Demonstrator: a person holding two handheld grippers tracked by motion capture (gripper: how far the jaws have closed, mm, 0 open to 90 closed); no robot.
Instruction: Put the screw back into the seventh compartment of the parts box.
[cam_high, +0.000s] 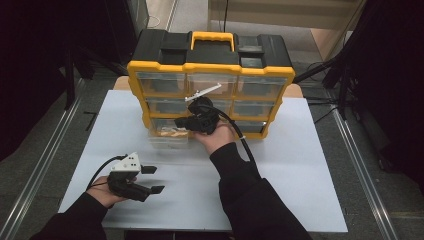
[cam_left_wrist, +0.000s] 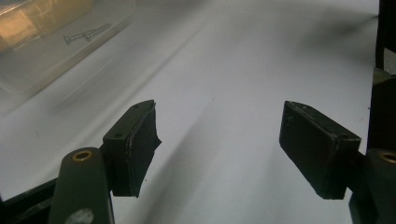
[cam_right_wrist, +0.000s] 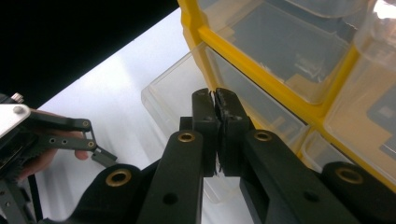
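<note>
My clear drawer (cam_high: 167, 136) pulled out of the yellow organiser's (cam_high: 210, 67) bottom left slot, resting on the white surface (cam_high: 300, 165), screws (cam_left_wrist: 86, 34) inside, my right gripper (cam_right_wrist: 215, 100) fingers pressed together empty at its rim, my left gripper (cam_high: 152, 179) fingers wide open, empty, near the surface's front edge

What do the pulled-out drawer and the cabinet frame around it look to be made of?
The drawer looks like clear, glossy plastic: the white table and two screws inside show through its walls. The cabinet frame looks like moulded yellow plastic, smooth with a slight sheen, under a matte black top, probably plastic too.
</note>
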